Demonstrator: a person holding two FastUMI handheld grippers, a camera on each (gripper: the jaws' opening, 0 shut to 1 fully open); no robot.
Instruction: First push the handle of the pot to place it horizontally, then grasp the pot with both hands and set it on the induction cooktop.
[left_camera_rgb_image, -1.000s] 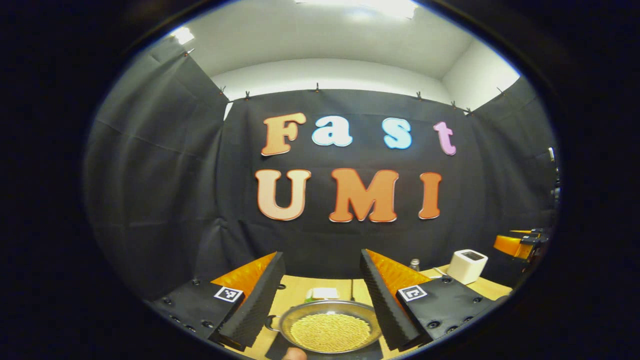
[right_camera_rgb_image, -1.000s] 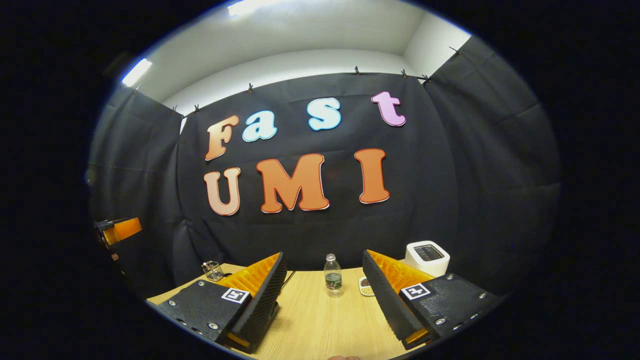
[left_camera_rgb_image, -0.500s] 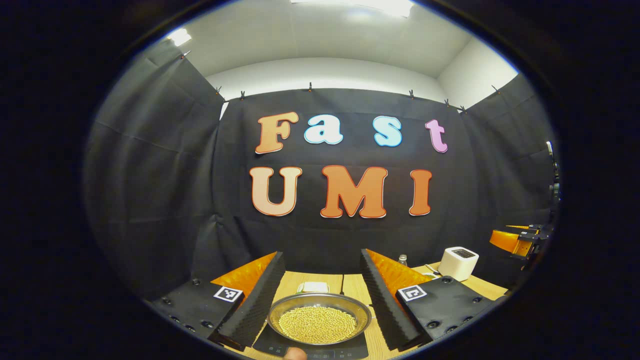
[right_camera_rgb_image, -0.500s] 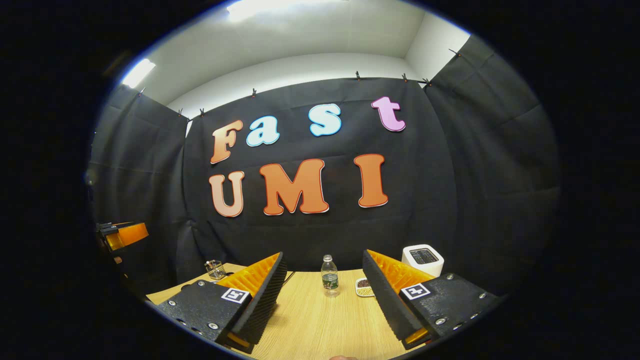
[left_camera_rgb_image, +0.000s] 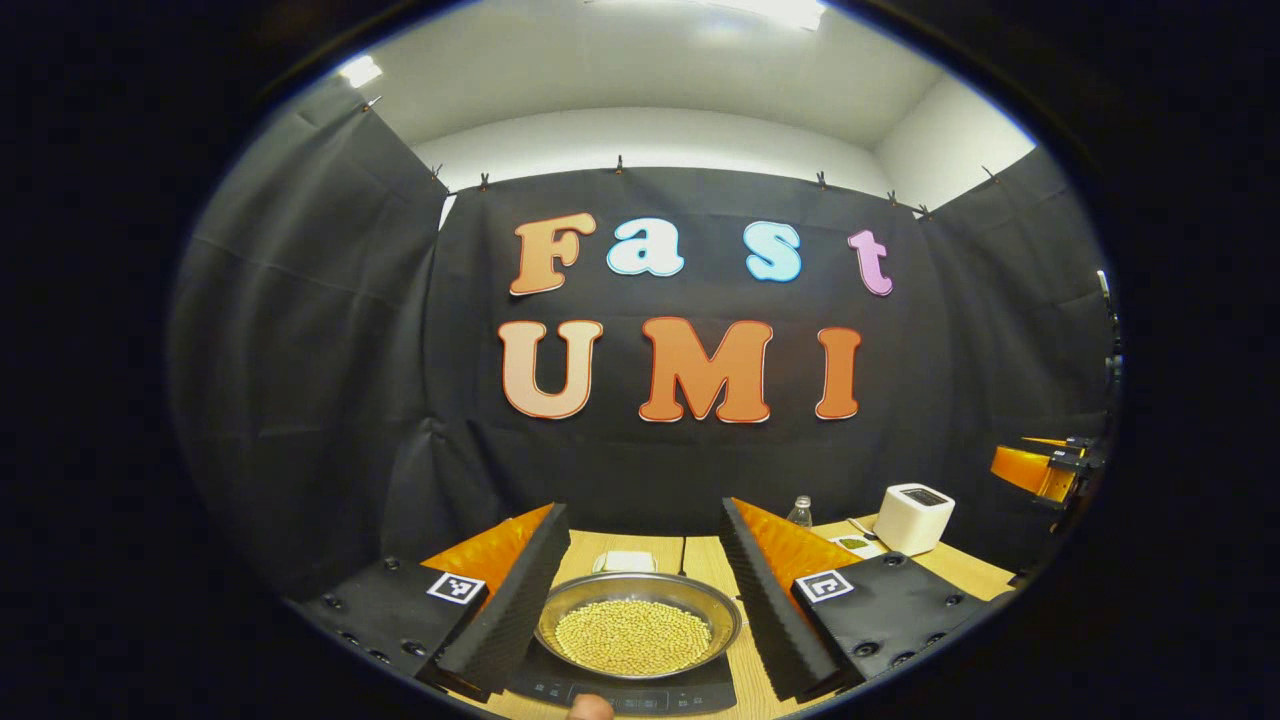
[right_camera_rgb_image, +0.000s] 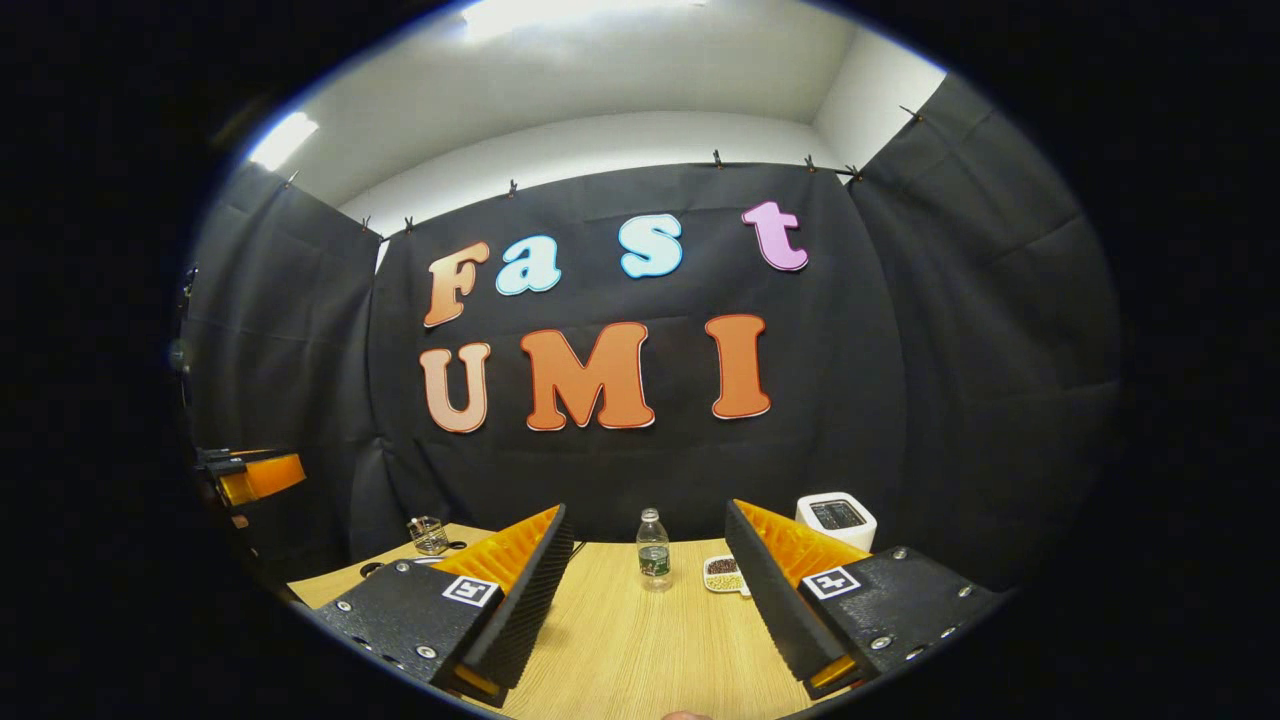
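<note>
A shallow metal pot (left_camera_rgb_image: 637, 625) filled with small yellow beans sits on the black induction cooktop (left_camera_rgb_image: 700, 690), low in the left gripper view. My left gripper (left_camera_rgb_image: 642, 520) is open, its fingers standing either side of the pot without touching it. The pot's handles are hidden. My right gripper (right_camera_rgb_image: 648, 515) is open over the bare wooden table (right_camera_rgb_image: 640, 650), with nothing between its fingers. The right gripper (left_camera_rgb_image: 1040, 468) also appears far right in the left gripper view, and the left gripper (right_camera_rgb_image: 255, 475) far left in the right gripper view.
A white box-shaped appliance (right_camera_rgb_image: 836, 518), a small water bottle (right_camera_rgb_image: 653, 550) and a little dish of beans (right_camera_rgb_image: 722, 574) stand at the table's back. A glass cup (right_camera_rgb_image: 428, 535) is at the back left. A white object (left_camera_rgb_image: 625, 561) lies just behind the pot.
The left gripper has drawn back from the pot, so the cooktop's front panel has come into view. The right gripper has drifted slightly and stays open.
</note>
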